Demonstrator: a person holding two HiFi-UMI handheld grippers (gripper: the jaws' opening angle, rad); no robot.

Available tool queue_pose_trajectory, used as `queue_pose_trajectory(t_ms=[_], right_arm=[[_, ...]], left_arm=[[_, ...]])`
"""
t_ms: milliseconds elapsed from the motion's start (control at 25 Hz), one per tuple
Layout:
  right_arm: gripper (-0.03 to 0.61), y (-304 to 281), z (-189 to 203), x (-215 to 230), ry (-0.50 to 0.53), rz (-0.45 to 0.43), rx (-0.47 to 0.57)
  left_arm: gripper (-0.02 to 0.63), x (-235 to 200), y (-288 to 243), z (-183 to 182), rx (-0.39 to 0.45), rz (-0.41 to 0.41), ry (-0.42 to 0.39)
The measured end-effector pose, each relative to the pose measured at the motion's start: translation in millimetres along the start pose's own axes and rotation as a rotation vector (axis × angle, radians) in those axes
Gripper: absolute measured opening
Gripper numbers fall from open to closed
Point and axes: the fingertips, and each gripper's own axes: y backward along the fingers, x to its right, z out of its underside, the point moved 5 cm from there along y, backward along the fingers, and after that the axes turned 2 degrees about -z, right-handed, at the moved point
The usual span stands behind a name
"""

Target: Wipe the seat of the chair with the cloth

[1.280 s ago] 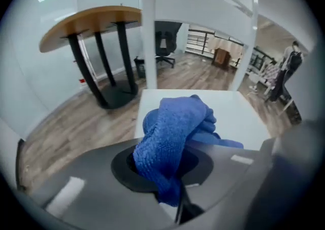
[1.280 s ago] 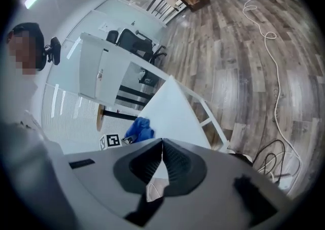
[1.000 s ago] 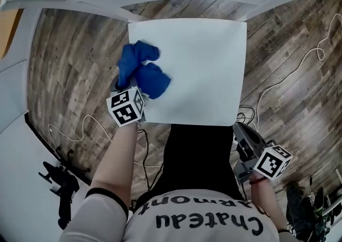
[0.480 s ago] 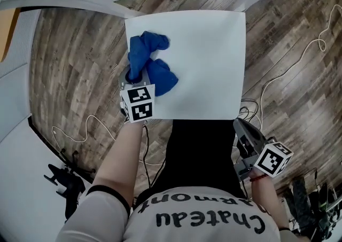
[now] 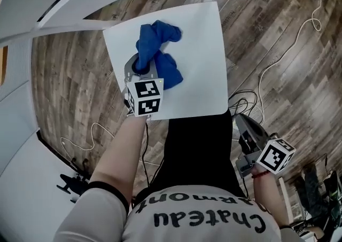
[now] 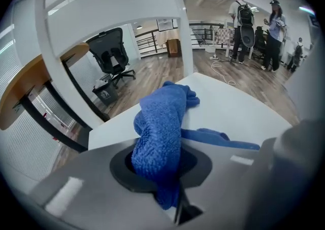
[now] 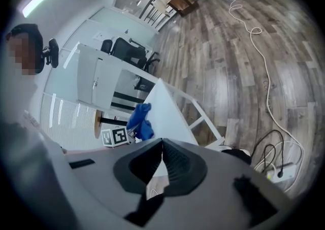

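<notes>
Blue cloth point(image 5: 158, 37) pinched on the white chair seat point(image 5: 200, 59); my shirt point(image 5: 208, 217) reads "Chateau".
My left gripper point(image 5: 143, 68) has its fingers clamped on the bunched, nubby cloth, which rests on the seat's left half. My right gripper point(image 5: 242, 125) hangs beside the seat over the wood floor point(image 5: 69, 80), fingers pressed together on nothing. A second shirt word shows only "armont".

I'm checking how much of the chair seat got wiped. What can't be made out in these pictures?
- Head view: the seat under the cloth is covered; its state is unknown.
- Head view: the seat's near left corner is hidden by the marker cube of the left gripper.
- Left gripper view: the cloth's lower end vanishes between the jaws.
- Right gripper view: the seat is small and slanted; dirt is too small to tell.
</notes>
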Motion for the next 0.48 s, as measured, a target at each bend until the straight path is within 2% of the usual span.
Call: queue_pose_trajectory(t_ms=[280,480], right_arm=[[0.014,32,-15,22,-0.03,0.031,0.08],[0.014,49,-20,37,-0.056,0.052,0.117]], left_arm=[[0.041,50,-14,-41,0.057,0.072,-0.068],[0.043,92,-21,-72,0.11,0.161,-0.127]])
